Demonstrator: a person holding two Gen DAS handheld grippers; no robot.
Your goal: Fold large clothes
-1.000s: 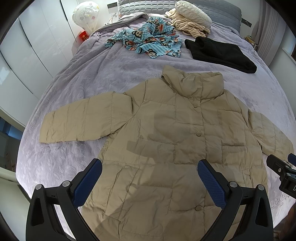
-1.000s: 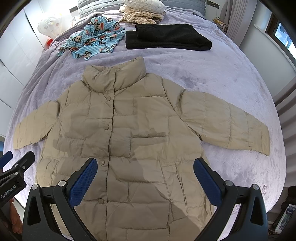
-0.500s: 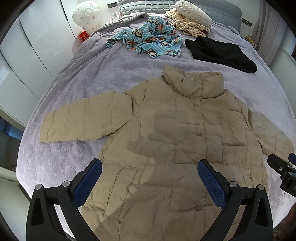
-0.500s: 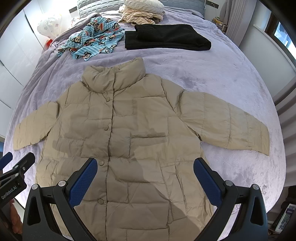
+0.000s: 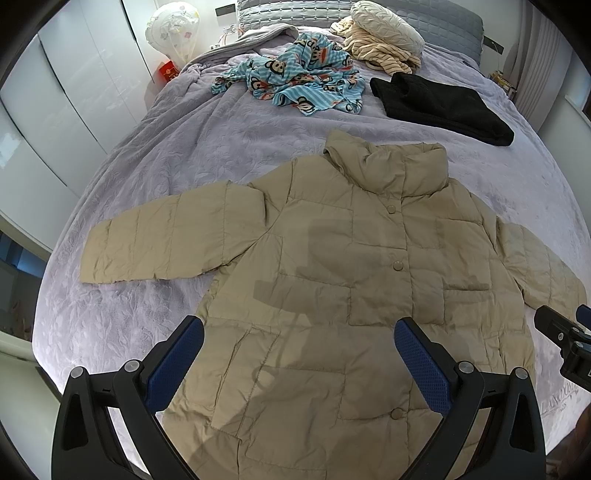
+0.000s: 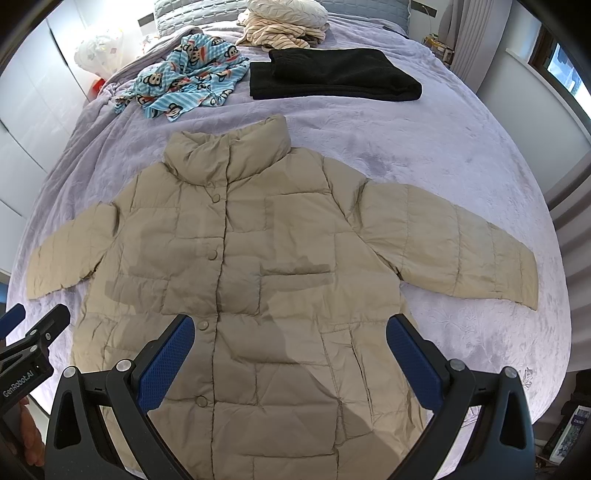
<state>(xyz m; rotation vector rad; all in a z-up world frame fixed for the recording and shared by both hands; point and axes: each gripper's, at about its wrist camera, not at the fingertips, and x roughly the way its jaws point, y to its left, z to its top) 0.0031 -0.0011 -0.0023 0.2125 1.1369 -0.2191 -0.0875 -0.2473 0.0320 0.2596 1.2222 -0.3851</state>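
Overhead, both tongs, left and right, hang spread above the flat jacket, bedspread bare beyond each sleeve.

Right gripper above lower front of jacket, jaws wide apart, blue pads clear of fabric, nothing between them. Jacket flat on bed, buttoned, collar away from gripper, sleeves spread out past both fingers. Left gripper at left edge, beside jacket hem corner; jaw state unclear. Beyond collar: black garment folded, ahead; blue print cloth crumpled, ahead-left; striped cloth and pillow farthest.
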